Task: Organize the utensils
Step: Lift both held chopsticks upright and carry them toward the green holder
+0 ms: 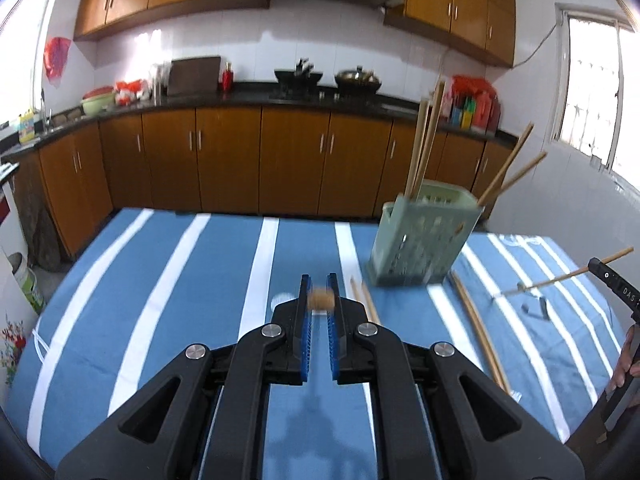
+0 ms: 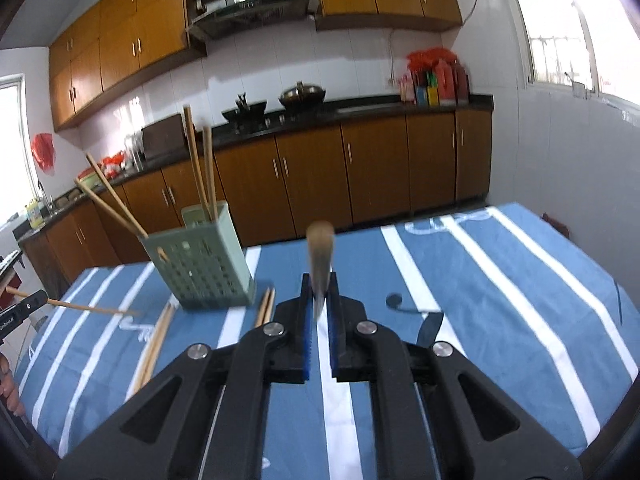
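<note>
A pale green perforated utensil holder (image 1: 424,236) stands on the blue striped tablecloth (image 1: 168,272) with several wooden chopsticks in it; it also shows in the right wrist view (image 2: 200,260). My left gripper (image 1: 319,294) is shut on a chopstick (image 1: 320,299) seen end-on, low over the cloth left of the holder. My right gripper (image 2: 319,292) is shut on a chopstick (image 2: 320,256) that points up and forward. From the left wrist view the right gripper (image 1: 612,280) sits at the far right holding its chopstick (image 1: 568,276). Loose chopsticks (image 1: 480,332) lie on the cloth.
Another loose pair of chopsticks (image 2: 265,312) lies beside the holder's base. Wooden kitchen cabinets and a dark counter (image 1: 256,96) run behind the table. A white wall and window (image 2: 568,40) are to the right. A person's hand (image 1: 624,364) shows at the right edge.
</note>
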{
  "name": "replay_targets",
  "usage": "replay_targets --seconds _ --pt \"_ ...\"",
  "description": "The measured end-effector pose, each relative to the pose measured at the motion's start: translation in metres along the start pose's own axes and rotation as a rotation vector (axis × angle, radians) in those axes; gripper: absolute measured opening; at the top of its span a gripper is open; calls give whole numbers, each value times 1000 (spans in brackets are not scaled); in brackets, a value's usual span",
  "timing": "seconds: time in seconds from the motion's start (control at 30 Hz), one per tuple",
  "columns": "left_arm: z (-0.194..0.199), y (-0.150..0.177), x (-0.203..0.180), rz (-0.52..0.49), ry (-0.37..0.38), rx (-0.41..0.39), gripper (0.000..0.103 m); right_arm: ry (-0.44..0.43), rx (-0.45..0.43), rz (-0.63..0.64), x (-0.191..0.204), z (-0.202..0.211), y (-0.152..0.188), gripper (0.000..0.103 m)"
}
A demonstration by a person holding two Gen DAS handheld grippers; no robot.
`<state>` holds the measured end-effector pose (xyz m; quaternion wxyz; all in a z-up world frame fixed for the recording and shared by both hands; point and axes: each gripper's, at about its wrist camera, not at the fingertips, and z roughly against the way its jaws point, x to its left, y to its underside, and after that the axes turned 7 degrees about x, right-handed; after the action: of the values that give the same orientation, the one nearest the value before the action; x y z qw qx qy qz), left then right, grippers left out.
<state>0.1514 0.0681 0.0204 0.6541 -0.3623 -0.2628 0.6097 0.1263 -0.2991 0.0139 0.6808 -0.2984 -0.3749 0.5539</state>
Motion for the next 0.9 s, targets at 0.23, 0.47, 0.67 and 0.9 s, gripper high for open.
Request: replay_targets --seconds 0.23,0.47,0.67,0.9 --pt "4 -8 -5 -8 -2 -24 8 -6 -19 2 0 4 -7 8" --pt "2 -9 -7 -10 0 -18 8 -5 -19 3 2 4 -6 8" --pt "5 -11 -6 -3 19 -20 8 -13 -42 10 4 8 -12 8" --pt "26 -29 -17 -30 69 -73 8 -90 -109 53 20 35 -41 8"
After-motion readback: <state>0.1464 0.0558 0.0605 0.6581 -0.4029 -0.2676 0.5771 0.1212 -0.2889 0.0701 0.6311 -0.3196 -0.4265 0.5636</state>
